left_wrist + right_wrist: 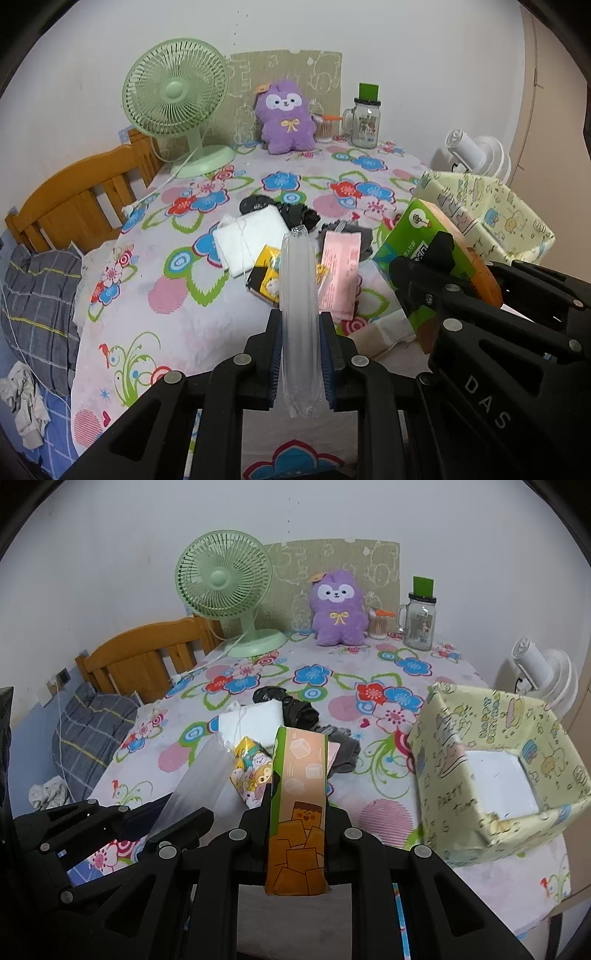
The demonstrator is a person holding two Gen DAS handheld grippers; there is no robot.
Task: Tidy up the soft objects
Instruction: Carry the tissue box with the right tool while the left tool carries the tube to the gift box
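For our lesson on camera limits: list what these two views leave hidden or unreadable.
- Box contents: right view, walls hide most of the inside.
- Pink pack print: left view, too small.
- Clear pack contents: left view, film blurs them.
- Black bag: right view, white pack covers part.

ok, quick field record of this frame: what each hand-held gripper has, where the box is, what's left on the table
left hand-held gripper: shut on clear pack
right hand-held gripper: shut on orange-green pack
box: open, on the table's right side, white pack inside
table: floral cloth
loose items at centre: white pack, black cloth, grey cloth, pink pack, yellow cartoon pack
back edge: green fan, purple plush, jar
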